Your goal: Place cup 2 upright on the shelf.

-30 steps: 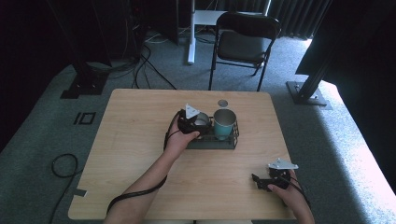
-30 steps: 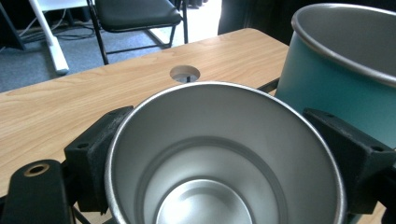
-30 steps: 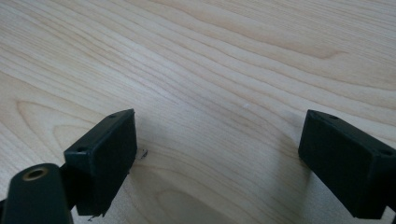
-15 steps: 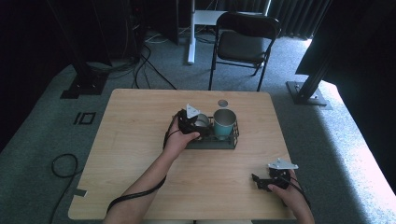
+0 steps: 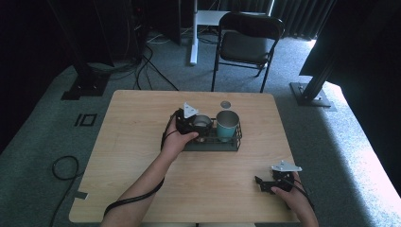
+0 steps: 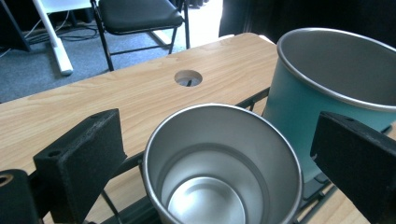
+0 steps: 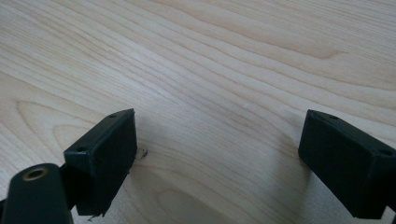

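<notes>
My left gripper (image 5: 198, 126) is at the black wire rack (image 5: 235, 142) in the middle of the light wooden table (image 5: 132, 156), and its jaws stand wide, one on either side of the bare steel cup (image 6: 219, 163). In the left gripper view that cup sits right between my jaws, mouth up, with a gap showing between each pad and its wall, so I am not gripping it. Just past the cup, to the right of my claw, stands the teal metal cup with a steel rim (image 6: 327, 88), in the same rack; whether the two cups touch I cannot quite tell from here. Ahead of the jaws, well beyond both cups, there is a round cable hole (image 6: 188, 78) in the tabletop.

My right gripper (image 5: 265, 185) lies low near the table's near right corner, well apart from the rack. Its jaws are spread wide over bare wood with nothing between them.
</notes>
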{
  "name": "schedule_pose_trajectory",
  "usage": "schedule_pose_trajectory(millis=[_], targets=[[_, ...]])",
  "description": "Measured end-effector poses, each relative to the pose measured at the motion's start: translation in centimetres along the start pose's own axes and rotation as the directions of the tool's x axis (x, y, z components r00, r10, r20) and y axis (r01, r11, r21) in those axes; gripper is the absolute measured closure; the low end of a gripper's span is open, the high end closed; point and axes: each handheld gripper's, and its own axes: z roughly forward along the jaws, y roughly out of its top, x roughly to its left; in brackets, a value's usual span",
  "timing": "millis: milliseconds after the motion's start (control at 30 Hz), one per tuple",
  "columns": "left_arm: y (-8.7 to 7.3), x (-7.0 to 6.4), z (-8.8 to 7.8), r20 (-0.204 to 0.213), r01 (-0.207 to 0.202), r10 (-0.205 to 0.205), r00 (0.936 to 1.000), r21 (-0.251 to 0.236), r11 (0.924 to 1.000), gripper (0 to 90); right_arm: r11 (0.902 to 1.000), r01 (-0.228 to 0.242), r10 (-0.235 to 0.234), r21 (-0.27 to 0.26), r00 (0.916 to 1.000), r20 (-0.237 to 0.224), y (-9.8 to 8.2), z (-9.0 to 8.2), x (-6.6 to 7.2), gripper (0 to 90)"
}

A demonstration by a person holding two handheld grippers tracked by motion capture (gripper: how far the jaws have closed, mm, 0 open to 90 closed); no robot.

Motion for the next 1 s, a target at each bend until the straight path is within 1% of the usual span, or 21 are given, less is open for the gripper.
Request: schedule_pose_trajectory(millis=[167,367,433,533,667,900,1000], targets=[[-0.1,0.5,-0.7,-0.003,0.013,-0.013,0.9999,-0.002,0.9999,3.5,1.0,0.0,0.0,0.0,1.0,0.0,0.0,0.0,0.0,11.0],[-0.4,1.1,-1.6,0.004,0.027,-0.027,0.9996,-0.005,0.9996,3.5,1.0,0.001,-0.001,0.0,1.0,0.0,0.0,0.0,0.0,11.0],[-0.5,1.4,-1.8,-0.003,0.03,-0.03,0.9996,-0.003,0.9996,3.5,1.0,0.0,0.0,0.0,1.0,0.0,0.0,0.0,0.0,11.0],[-0.5,1.8,-2.3,-0.004,0.045,-0.045,0.999,-0.008,0.999,3.5,1.0,0.0,0.0,0.0,1.0,0.0,0.0,0.0,0.0,11.0],[-0.6,2.3,-3.0,-0.022,0.049,-0.049,0.9985,-0.014,0.9987,3.5,1.0,0.0,0.0,0.0,1.0,0.0,0.0,0.0,0.0,11.0],[-0.9,3.2,-4.0,-0.026,0.05,-0.05,0.9984,-0.007,0.9987,3.5,1.0,0.0,0.0,0.0,1.0,0.0,0.0,0.0,0.0,11.0],[-1.0,3.5,-4.5,-0.031,0.057,-0.057,0.9979,-0.007,0.9983,3.5,1.0,0.0,0.0,0.0,1.0,0.0,0.0,0.0,0.0,11.0]])
